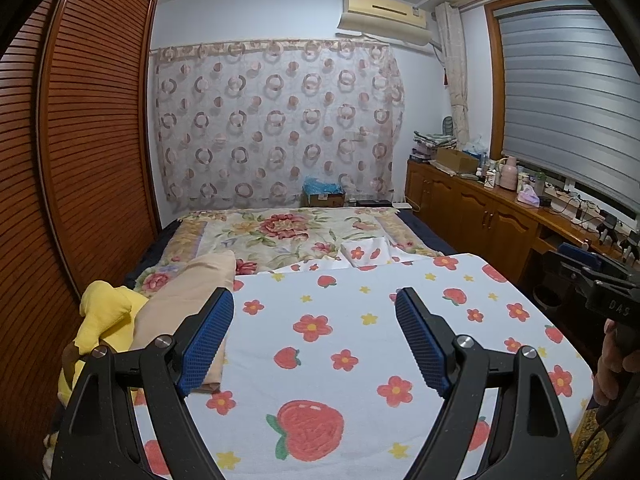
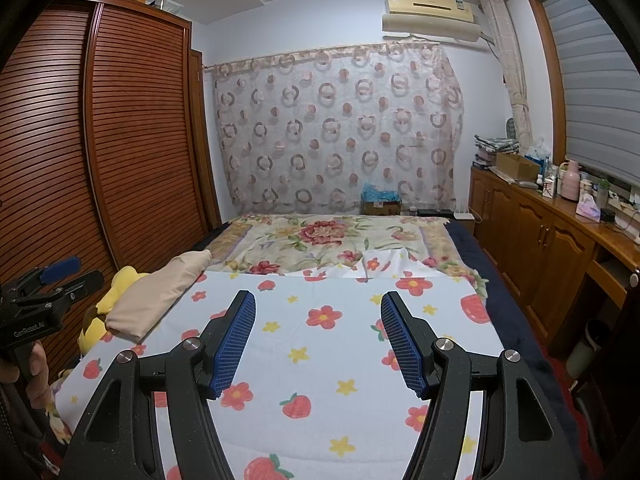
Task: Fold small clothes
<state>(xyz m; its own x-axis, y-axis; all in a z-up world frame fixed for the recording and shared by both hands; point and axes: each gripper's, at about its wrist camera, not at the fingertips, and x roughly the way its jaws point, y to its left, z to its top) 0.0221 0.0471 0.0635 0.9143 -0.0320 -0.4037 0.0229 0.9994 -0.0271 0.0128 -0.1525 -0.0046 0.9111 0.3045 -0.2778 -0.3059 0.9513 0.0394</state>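
left gripper (image 1: 314, 308) – fingers apart, level above strawberry sheet (image 1: 344, 344) | right gripper (image 2: 318, 312) – fingers apart, level

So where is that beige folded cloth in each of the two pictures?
Left wrist view: the beige cloth lies at lower left, beside the left gripper and partly behind its left finger, next to the yellow toy.
Right wrist view: the beige cloth is left of centre, beyond the right gripper.
Shared landmark: the air conditioner, high on the far wall.
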